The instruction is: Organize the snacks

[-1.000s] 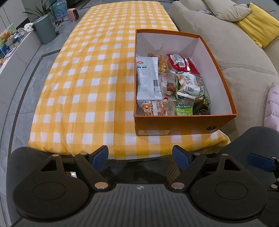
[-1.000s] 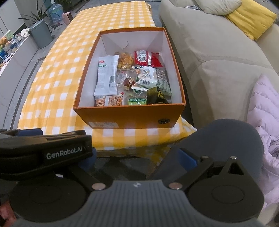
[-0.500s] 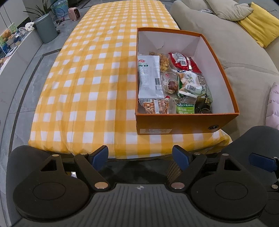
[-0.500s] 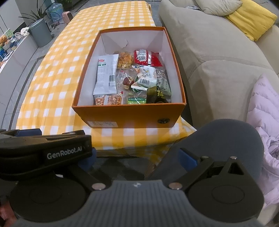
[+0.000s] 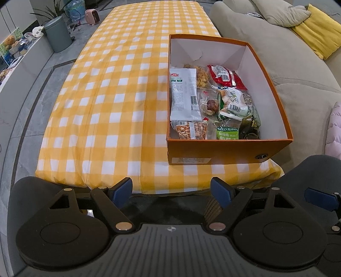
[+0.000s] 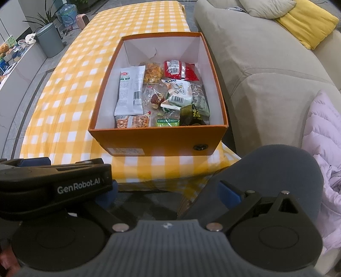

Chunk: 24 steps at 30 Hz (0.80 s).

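Note:
An orange box [image 5: 215,152] [image 6: 153,139] stands at the near right corner of a table under a yellow checked cloth [image 5: 110,102] [image 6: 64,102]. It holds several snack packets: a long white packet [image 5: 184,93] [image 6: 130,92], a red packet [image 5: 226,76] [image 6: 180,70], a green raisin packet [image 5: 227,133] [image 6: 167,122], an orange cracker packet [image 5: 190,131] [image 6: 133,121]. My left gripper [image 5: 171,188] hangs open before the table's near edge, holding nothing. My right gripper [image 6: 168,192] is also open and empty, below the box, with the left gripper's body crossing its left finger.
A beige sofa [image 6: 266,64] with a yellow cushion [image 6: 307,22] runs along the table's right side. A lilac padded jacket [image 6: 324,136] lies near right. A grey bin [image 5: 57,34], a plant and a pink heater [image 5: 92,15] stand on the floor far left.
Both views have crept slightly forward and toward the box. The grippers stay open and the snacks have not moved.

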Each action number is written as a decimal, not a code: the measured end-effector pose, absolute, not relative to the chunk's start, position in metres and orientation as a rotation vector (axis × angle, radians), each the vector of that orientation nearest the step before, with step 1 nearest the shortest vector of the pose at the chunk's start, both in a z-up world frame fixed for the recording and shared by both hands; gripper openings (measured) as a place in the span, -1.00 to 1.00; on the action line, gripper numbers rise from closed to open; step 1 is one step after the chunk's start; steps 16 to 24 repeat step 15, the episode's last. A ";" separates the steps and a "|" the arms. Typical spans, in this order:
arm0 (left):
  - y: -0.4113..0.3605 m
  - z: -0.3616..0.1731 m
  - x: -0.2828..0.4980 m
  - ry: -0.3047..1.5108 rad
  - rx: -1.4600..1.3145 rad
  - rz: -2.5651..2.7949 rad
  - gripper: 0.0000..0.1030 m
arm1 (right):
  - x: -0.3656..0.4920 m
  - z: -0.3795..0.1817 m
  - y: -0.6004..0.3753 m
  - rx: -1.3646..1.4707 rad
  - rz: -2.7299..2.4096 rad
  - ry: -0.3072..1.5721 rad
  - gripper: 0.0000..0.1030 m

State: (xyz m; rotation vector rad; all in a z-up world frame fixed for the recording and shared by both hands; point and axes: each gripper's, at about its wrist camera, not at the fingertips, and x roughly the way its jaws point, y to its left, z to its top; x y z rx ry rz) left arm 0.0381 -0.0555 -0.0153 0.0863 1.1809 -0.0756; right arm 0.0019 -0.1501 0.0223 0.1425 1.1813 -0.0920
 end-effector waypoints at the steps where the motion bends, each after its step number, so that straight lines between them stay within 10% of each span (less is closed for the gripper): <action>1: -0.056 -0.015 0.038 1.181 0.087 -0.076 0.89 | 0.002 0.022 -0.150 0.143 -0.092 1.182 0.88; 24: -0.056 -0.017 0.038 1.183 0.089 -0.068 0.89 | 0.003 0.021 -0.150 0.137 -0.092 1.183 0.88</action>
